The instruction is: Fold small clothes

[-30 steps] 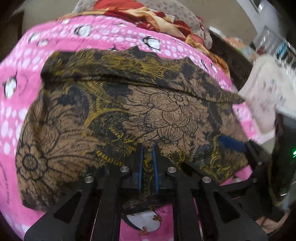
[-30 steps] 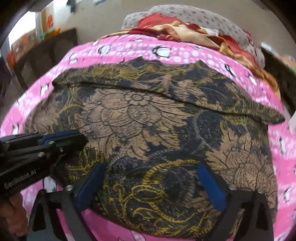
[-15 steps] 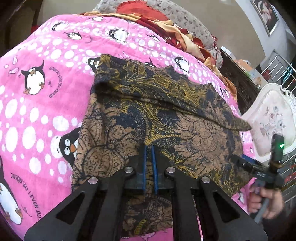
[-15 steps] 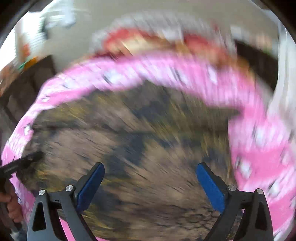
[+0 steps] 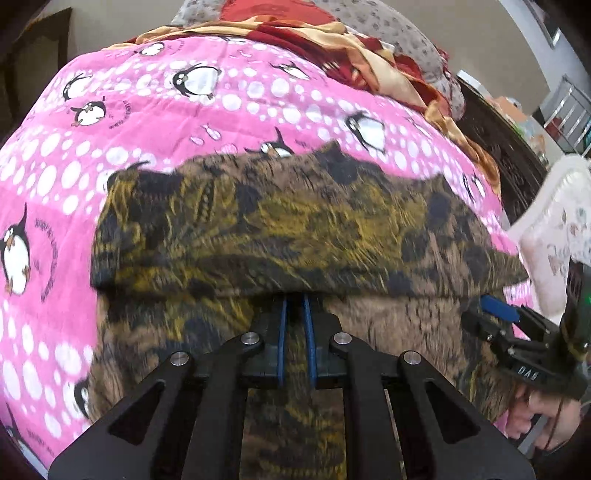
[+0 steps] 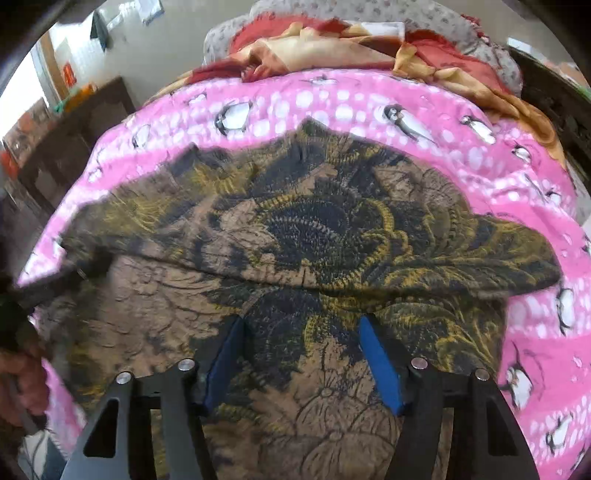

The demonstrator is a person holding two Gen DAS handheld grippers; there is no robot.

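Observation:
A brown, black and yellow flower-print garment (image 5: 280,229) lies spread on a pink penguin blanket (image 5: 221,96), with a folded band across its far part. My left gripper (image 5: 295,310) is shut on a pinch of the garment's cloth, its tips right at the edge of that band. The right gripper (image 5: 498,310) shows at the garment's right side, held by a hand. In the right wrist view the garment (image 6: 314,229) fills the middle. My right gripper (image 6: 301,332) is closing, its blue pads (image 6: 380,362) still apart with cloth lying between them. The left gripper (image 6: 55,280) is a dark blur at the left edge.
Crumpled red and orange cloth (image 5: 332,44) and a grey spotted pillow (image 6: 369,14) lie at the bed's far end. Dark wooden furniture (image 6: 74,140) stands at the left, a white patterned chair (image 5: 554,229) at the right. Pink blanket (image 6: 535,332) lies bare around the garment.
Both grippers moved forward over the garment. The left one carried its pinched cloth up to the folded band. The right gripper's pads came closer together.

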